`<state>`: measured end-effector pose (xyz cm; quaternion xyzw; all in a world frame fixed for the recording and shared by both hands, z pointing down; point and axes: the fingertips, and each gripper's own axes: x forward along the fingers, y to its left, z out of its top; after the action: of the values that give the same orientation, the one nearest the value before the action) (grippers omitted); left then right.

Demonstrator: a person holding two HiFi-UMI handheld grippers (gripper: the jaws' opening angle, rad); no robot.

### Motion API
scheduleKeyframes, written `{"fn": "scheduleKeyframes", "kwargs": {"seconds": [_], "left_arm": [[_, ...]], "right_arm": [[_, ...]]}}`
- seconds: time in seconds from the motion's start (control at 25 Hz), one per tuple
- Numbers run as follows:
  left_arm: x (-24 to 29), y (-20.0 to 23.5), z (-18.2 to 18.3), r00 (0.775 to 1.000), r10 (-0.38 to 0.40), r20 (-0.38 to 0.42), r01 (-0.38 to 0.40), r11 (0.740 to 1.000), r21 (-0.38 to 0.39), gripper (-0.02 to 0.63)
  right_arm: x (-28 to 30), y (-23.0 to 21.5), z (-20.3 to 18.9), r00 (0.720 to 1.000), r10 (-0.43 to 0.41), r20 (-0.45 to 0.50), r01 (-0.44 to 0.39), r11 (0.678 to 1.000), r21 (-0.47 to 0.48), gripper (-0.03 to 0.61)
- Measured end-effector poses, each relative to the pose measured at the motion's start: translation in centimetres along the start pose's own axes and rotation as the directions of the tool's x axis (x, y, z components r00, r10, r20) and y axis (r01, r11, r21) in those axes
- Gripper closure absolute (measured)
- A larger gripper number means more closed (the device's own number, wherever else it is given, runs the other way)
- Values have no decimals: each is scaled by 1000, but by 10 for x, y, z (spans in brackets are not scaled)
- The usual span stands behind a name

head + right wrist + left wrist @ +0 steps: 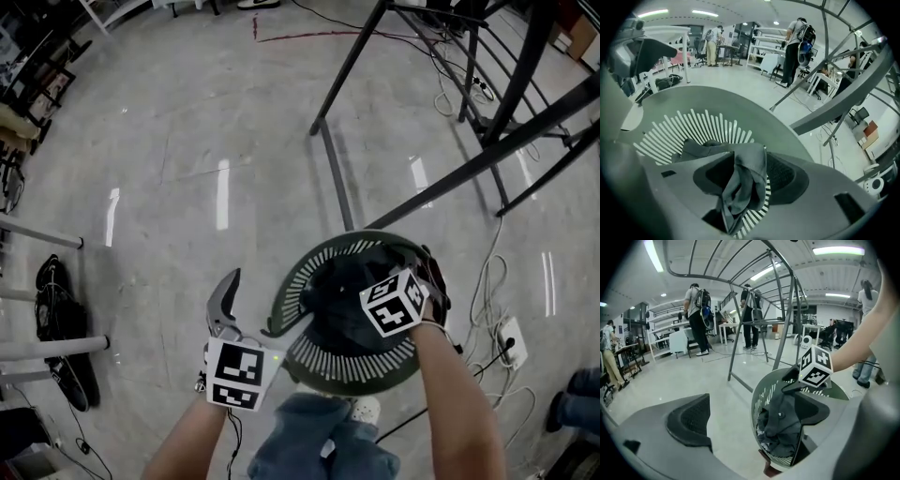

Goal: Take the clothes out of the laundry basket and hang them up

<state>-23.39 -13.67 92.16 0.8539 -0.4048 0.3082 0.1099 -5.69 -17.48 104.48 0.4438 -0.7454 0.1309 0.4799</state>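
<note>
Our right gripper (pixel 745 187) pinches the grey garment (pixel 750 157) in the laundry basket (pixel 323 361) — we should lift straight up; left gripper (pixel 752 420) spread beside it.

My head camera looks steeply down from above on the round dark green slatted plastic laundry basket (pixel 305 281), with both my arms entering from the bottom edge. The camera on my left gripper (pixel 228 298) rides low outside the basket and faces across it toward the black metal tube rack (pixel 759 319); like the head view, it takes in my right gripper (pixel 791 381). That gripper's own camera is nearest, just over the basket rim, looking down its jaws at the crumpled grey cloth garment (pixel 743 173).
</note>
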Motion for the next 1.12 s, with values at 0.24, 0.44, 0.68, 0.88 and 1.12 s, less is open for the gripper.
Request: {"fn": "scheduleKeyframes", "kwargs": {"seconds": [0.24,0.44,0.68,0.88,1.12], "left_arm": [[-8,4,-13,999,-1,-41,0,1000,-8,48],[-26,-2,-12,996,-14,-92,11,999,-38,48],[-55,-28,16,991,-53,-125,46,997,-62,48],[-79,-41,62,992,-43,-116,35,997,-72,48],[-114,-61,101,989,-66,-129,51,992,-114,49]], "right_arm": [[3,6,-25,994,57,-97,-45,993,113,545],[-46,5,-14,995,103,-12,-99,972,214,546],[-120,7,1,989,147,34,-151,967,204,546],[-192,4,19,982,183,56,-191,956,224,546],[-275,1,41,973,212,87,-228,936,267,546]]}}
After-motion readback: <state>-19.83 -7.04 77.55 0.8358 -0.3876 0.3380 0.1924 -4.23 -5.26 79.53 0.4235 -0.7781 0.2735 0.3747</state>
